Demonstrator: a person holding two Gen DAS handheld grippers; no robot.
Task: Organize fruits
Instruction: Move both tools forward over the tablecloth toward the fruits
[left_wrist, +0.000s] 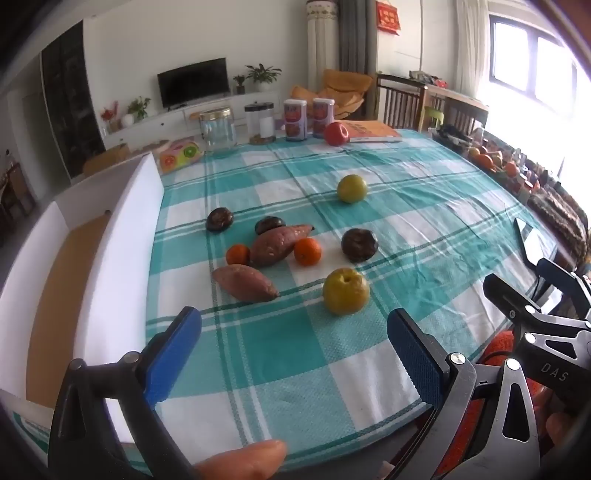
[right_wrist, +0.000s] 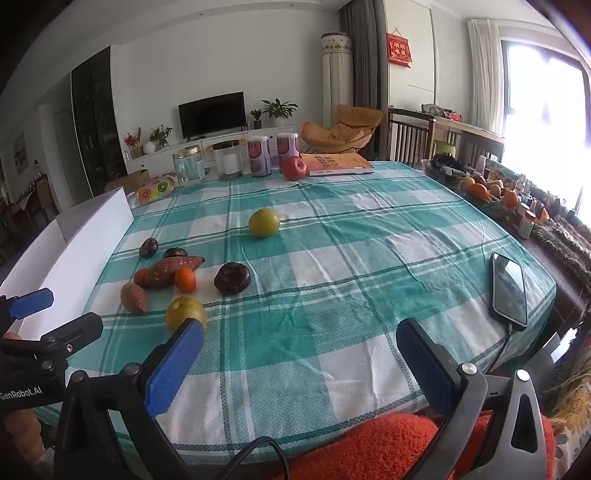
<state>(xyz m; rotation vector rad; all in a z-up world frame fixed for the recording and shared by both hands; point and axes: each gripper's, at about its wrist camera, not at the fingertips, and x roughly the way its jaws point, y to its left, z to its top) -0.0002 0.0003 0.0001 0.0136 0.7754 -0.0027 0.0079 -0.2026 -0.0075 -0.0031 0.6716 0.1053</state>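
Both pairs of fingers stand spread wide with nothing between them: the left gripper (left_wrist: 293, 354) hovers over the near edge of the table (left_wrist: 424, 192), tilted down toward the produce, and the right gripper (right_wrist: 301, 363) hangs beside it, also tilted down and empty. Neither touches anything, so the sorting looks not yet begun.

The fruits lie loose on the checked cloth. Nearest the left gripper is a yellow-green apple (left_wrist: 346, 291), with a sweet potato (left_wrist: 244, 283) just to its left. Behind them a second sweet potato (left_wrist: 277, 243) sits wedged between two mandarins (left_wrist: 307, 251) and touches a dark round fruit (left_wrist: 269, 224) behind it; another dark fruit (left_wrist: 219, 219) lies nearer the box, and a larger dark one (left_wrist: 358, 240) lies apart to the right. A second green apple (left_wrist: 351, 188) rests alone farther back, and a red apple (left_wrist: 336, 133) stands at the far edge by the tins.

A white box (left_wrist: 122, 236) with a cardboard-coloured floor sits open along the left side of the table (likely the place the produce is meant to go, since it is empty and close to the cluster). The near green apple seems the easiest first pick: it stands clear of its neighbours, though being round it could roll if nudged.
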